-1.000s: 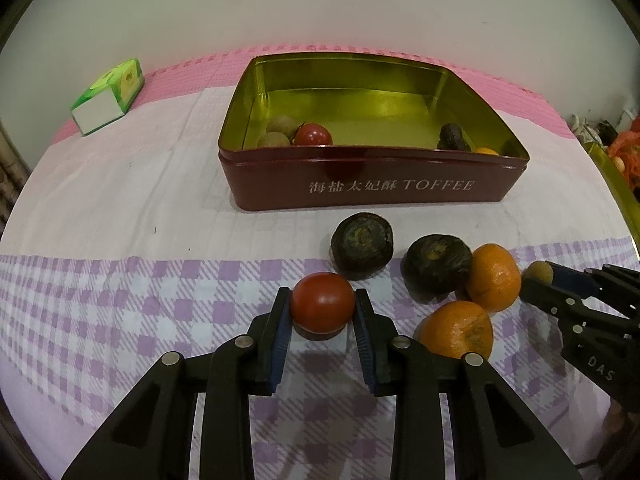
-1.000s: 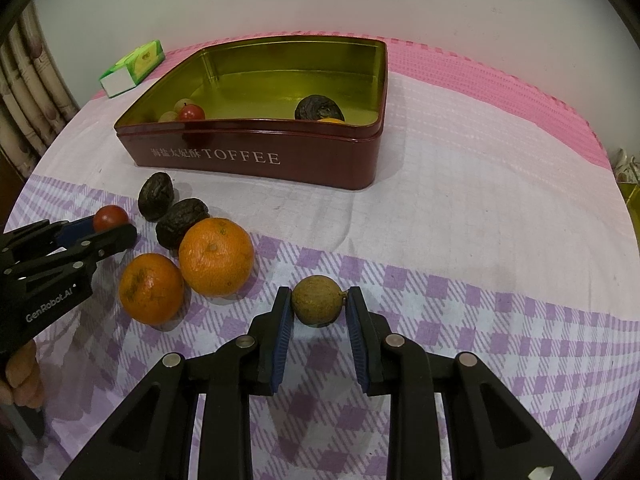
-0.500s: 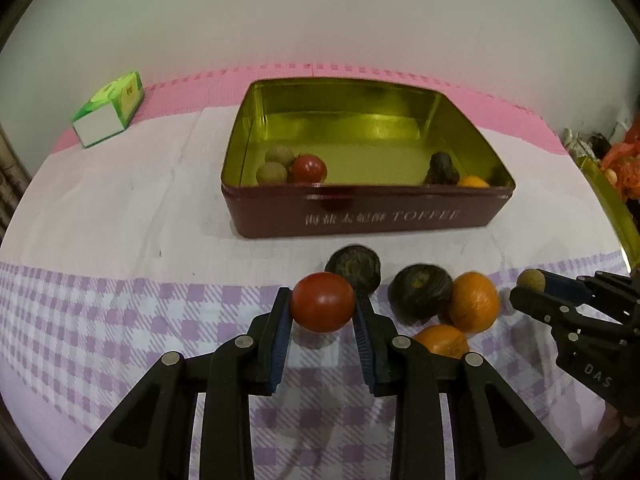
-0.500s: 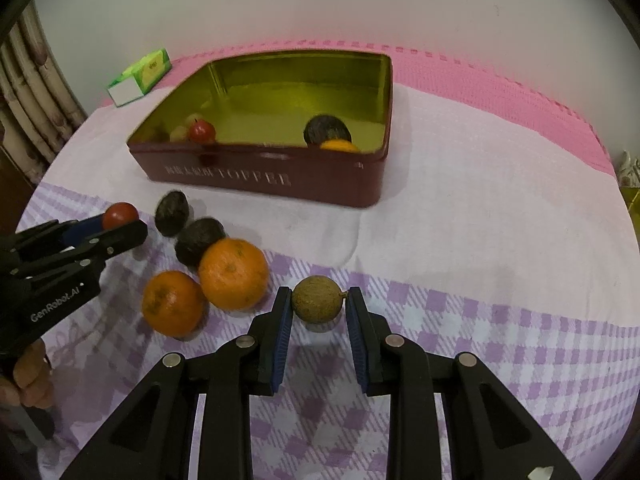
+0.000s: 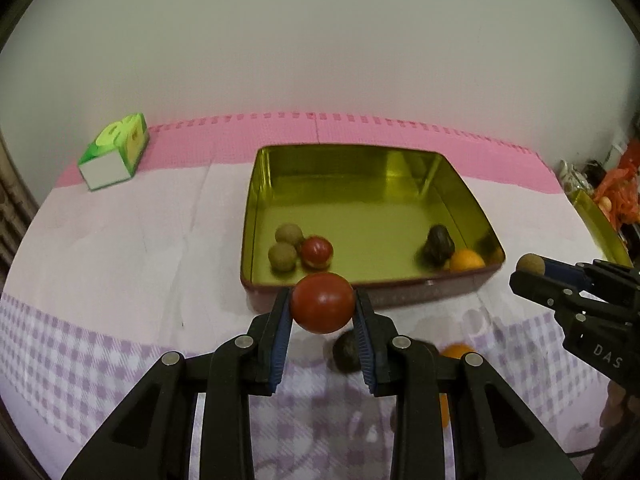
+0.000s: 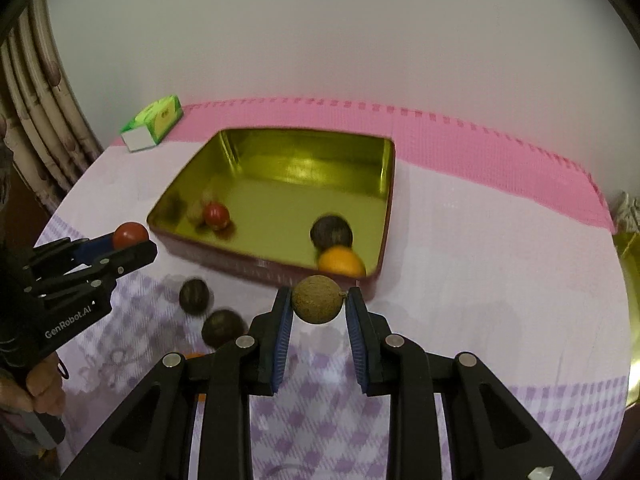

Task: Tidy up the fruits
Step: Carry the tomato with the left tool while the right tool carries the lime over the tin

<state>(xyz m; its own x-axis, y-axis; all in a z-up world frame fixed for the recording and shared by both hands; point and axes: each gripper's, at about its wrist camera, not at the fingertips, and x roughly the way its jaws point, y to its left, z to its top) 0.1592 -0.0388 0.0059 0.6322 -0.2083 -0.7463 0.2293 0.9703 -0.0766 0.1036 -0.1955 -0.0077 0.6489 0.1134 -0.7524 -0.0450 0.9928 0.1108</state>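
My left gripper (image 5: pixel 322 309) is shut on a red tomato (image 5: pixel 322 302) and holds it in the air just before the near wall of the red toffee tin (image 5: pixel 372 160). My right gripper (image 6: pixel 317 305) is shut on a small brown round fruit (image 6: pixel 317 299), raised near the tin's (image 6: pixel 384 184) near right corner. In the tin lie two brown fruits (image 5: pixel 282 256), a tomato (image 5: pixel 317 250), a dark fruit (image 5: pixel 439 242) and an orange (image 5: pixel 465 260). Dark fruits (image 6: pixel 194 296) and oranges (image 5: pixel 456 350) lie on the cloth, partly hidden by the fingers.
A green and white carton (image 5: pixel 116 152) stands at the back left on the pink mat. A gold lid or tray edge (image 6: pixel 628 320) lies at the right. The wall rises behind the table. A curtain (image 6: pixel 36 120) hangs at the left.
Both grippers have lifted their fruits up and moved toward the tin. The loose fruits on the cloth have dropped low in both views.
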